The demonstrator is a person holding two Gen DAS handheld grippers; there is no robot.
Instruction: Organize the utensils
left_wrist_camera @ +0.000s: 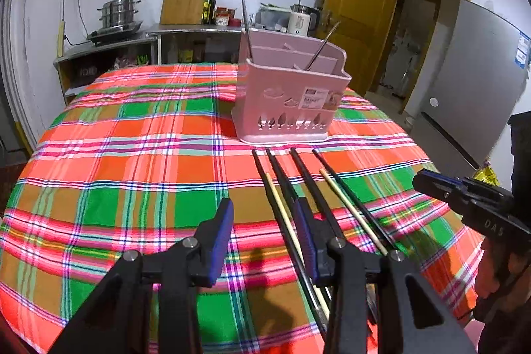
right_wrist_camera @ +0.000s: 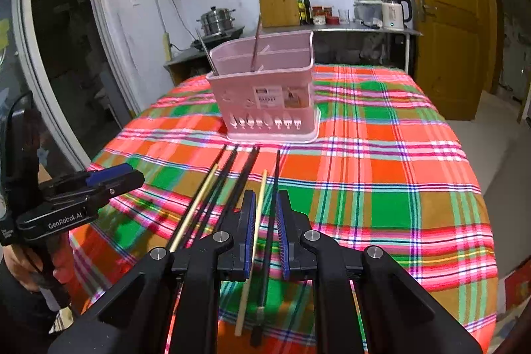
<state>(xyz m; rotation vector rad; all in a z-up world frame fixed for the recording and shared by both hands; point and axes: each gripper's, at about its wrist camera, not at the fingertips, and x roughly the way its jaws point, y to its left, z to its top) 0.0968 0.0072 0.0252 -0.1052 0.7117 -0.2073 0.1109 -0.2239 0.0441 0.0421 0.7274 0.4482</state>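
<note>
Several black and two pale wooden chopsticks [left_wrist_camera: 298, 188] [right_wrist_camera: 232, 184] lie side by side on the plaid tablecloth [left_wrist_camera: 132, 171] [right_wrist_camera: 381, 188], in front of a pink utensil holder [left_wrist_camera: 288, 102] [right_wrist_camera: 268, 95]. Two metal utensils [left_wrist_camera: 246, 29] [right_wrist_camera: 256, 42] stand in the holder. My left gripper [left_wrist_camera: 263, 204] [right_wrist_camera: 137, 178] hangs open over the cloth just left of the chopsticks, gripping nothing. My right gripper [right_wrist_camera: 266, 204] [left_wrist_camera: 418, 183] hovers above the row's right side. Its jaws stand narrowly apart. A wooden and a black chopstick show through the gap, lying on the cloth.
Behind the table runs a metal counter [left_wrist_camera: 186, 30] [right_wrist_camera: 365, 29] with steamer pots, a cutting board, bottles and a kettle. A grey fridge [left_wrist_camera: 474, 72] and a yellow door [right_wrist_camera: 448, 22] stand to the right. A hand [left_wrist_camera: 497, 271] [right_wrist_camera: 20, 264] holds each gripper.
</note>
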